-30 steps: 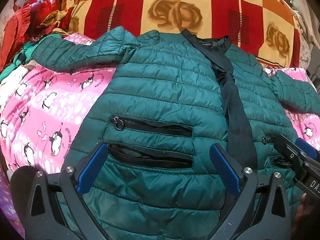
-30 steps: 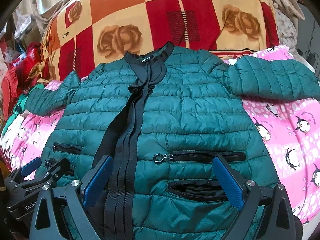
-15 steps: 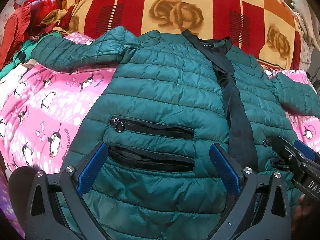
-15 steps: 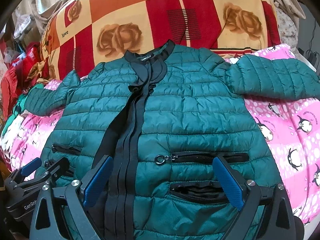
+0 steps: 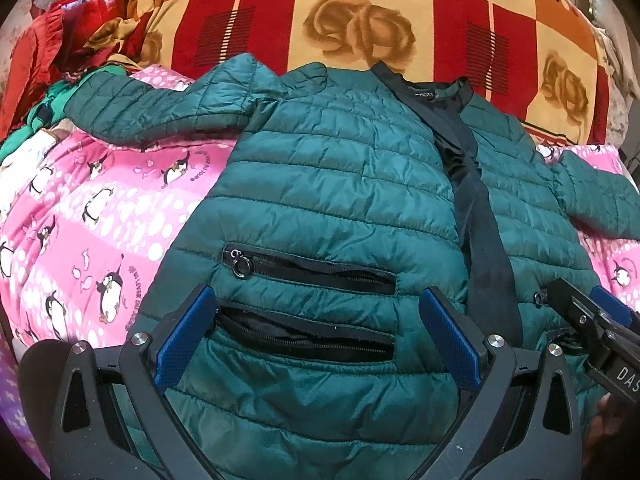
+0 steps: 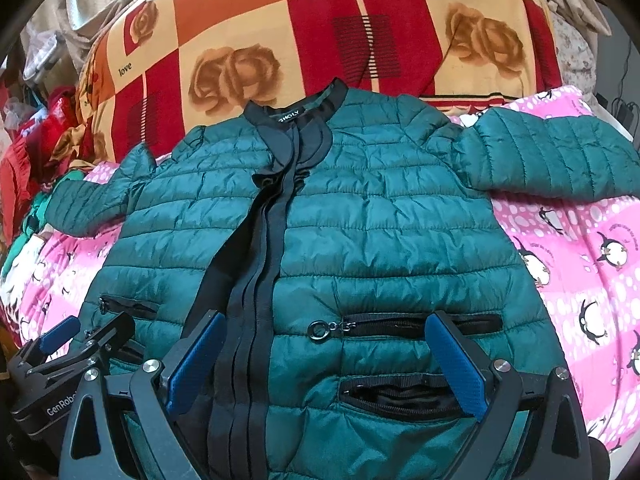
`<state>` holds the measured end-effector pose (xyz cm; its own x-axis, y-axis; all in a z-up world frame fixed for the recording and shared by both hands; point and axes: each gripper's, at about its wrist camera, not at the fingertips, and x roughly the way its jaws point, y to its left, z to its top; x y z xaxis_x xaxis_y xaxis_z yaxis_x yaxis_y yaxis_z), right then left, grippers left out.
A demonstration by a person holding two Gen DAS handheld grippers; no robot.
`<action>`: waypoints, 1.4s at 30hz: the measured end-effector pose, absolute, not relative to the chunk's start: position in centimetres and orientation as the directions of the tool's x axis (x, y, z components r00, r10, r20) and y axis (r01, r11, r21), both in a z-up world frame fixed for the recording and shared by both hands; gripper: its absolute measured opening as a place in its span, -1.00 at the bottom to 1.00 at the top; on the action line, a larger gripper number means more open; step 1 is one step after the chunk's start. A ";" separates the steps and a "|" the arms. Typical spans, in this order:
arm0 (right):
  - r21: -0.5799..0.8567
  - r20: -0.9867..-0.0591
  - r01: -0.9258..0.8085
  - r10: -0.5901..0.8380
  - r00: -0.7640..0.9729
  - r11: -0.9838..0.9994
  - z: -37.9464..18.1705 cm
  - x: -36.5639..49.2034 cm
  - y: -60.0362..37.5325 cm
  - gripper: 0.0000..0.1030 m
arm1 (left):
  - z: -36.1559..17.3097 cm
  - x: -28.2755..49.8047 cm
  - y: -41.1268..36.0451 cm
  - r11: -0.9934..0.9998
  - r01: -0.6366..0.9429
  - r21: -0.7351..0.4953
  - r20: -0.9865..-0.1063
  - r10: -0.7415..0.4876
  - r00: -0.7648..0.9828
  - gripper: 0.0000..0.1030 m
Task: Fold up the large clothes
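Jacket [image 6: 360, 240] lies on penguin blanket [image 6: 580, 272], rose blanket [image 6: 360, 32] behind.

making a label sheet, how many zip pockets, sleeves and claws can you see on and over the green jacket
zip pockets: 4, two on one front panel, two on the other
sleeves: 2
claws: 2, left claw, right claw
total: 8

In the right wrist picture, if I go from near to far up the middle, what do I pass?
The right tool's blue fingers → green puffy jacket → its black collar → red and orange rose blanket.
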<state>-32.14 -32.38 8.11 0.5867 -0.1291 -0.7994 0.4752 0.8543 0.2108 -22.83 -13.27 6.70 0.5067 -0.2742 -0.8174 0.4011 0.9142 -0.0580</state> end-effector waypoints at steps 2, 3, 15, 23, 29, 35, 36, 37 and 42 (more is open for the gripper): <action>0.204 -0.796 0.475 -0.137 0.589 0.856 8.1 -32.1 -32.5 0.92 | 6.7 -22.7 -13.3 0.914 0.401 -0.059 -0.819 -0.274 0.504 0.98; 0.201 -0.795 0.475 -0.141 0.590 0.857 8.1 -32.1 -32.5 0.92 | 6.7 -22.6 -13.4 0.914 0.401 -0.058 -0.819 -0.273 0.504 0.98; 0.195 -0.796 0.477 -0.146 0.588 0.857 8.3 -31.3 -32.9 0.92 | 6.7 -22.1 -13.9 0.910 0.412 -0.047 -0.818 -0.271 0.507 0.98; 0.185 -0.797 0.470 -0.148 0.586 0.863 8.5 -29.9 -33.4 0.92 | 7.0 -21.0 -14.2 0.915 0.401 -0.038 -0.814 -0.261 0.519 0.98; 0.187 -0.792 0.466 -0.148 0.593 0.865 9.0 -28.9 -33.6 0.92 | 7.3 -20.0 -14.5 0.918 0.395 -0.030 -0.806 -0.256 0.534 0.98; 0.181 -0.790 0.456 -0.147 0.595 0.871 9.6 -27.6 -33.9 0.92 | 7.6 -18.8 -14.8 0.922 0.386 -0.036 -0.804 -0.256 0.537 0.98; 0.180 -0.790 0.454 -0.147 0.595 0.872 9.7 -27.3 -33.9 0.92 | 7.7 -18.6 -14.8 0.922 0.386 -0.034 -0.803 -0.255 0.539 0.98; 0.180 -0.791 0.453 -0.145 0.595 0.873 9.8 -27.1 -34.0 0.92 | 7.8 -18.4 -14.8 0.923 0.385 -0.030 -0.802 -0.252 0.542 0.98; 0.174 -0.781 0.453 -0.158 0.605 0.874 10.4 -25.7 -34.4 0.92 | 8.1 -17.1 -15.1 0.926 0.379 -0.013 -0.795 -0.239 0.557 0.98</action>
